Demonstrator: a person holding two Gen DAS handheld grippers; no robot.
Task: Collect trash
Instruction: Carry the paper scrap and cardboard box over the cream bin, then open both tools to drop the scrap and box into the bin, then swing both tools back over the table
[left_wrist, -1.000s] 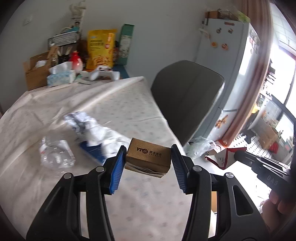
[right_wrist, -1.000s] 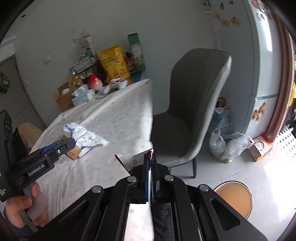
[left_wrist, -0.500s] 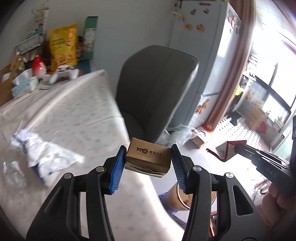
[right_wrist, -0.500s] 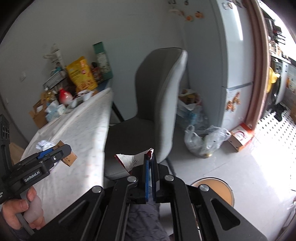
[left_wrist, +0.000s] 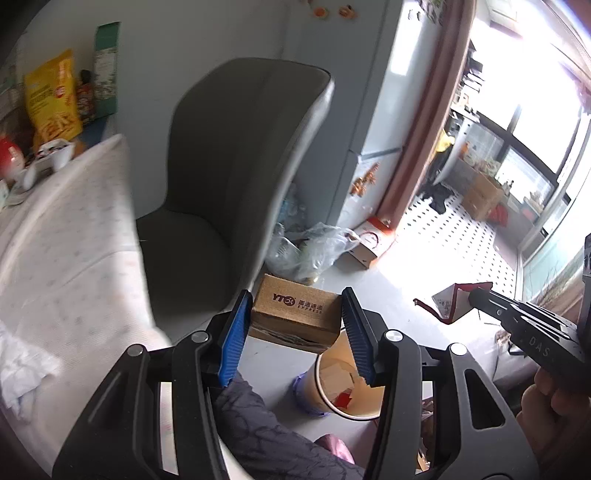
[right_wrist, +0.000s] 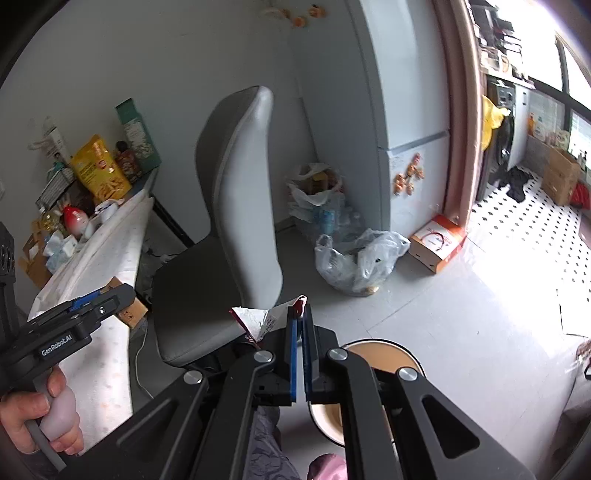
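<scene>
- Brown cardboard makes the small box (left_wrist: 295, 308) that the left tongs (left_wrist: 295, 325) hold; the blue pads (left_wrist: 233, 334) press on its two sides, and the printed side faces the camera.
- In the left wrist view the box hangs in the air past the edge of the desk (left_wrist: 66, 258), above the floor and just over the round bin (left_wrist: 343, 384).
- The bin stands on the grey floor (right_wrist: 461, 302) and has a cream inside with some paper pieces and a red scrap in it.
- The right tongs (right_wrist: 300, 321) are closed narrow on a torn carton (right_wrist: 258, 319), white inside with a dark red edge; it sticks out to the left of the pads.
- In the right wrist view the bin shows directly under the right tongs, partly hidden by them.
- The same carton (left_wrist: 456, 301) appears in the left wrist view at the tip of the right tongs, in the air over the floor to the right of the box.
- A hand (right_wrist: 40, 417) grips the handle of the left tongs at the lower left of the right wrist view.
- A grey chair (left_wrist: 236, 177) stands beside the desk, and a clear plastic bag (right_wrist: 358, 262) lies on the floor behind it, near the fridge (right_wrist: 402, 122).
- Crumpled white paper (left_wrist: 18, 369) lies on the desk at the left border.
</scene>
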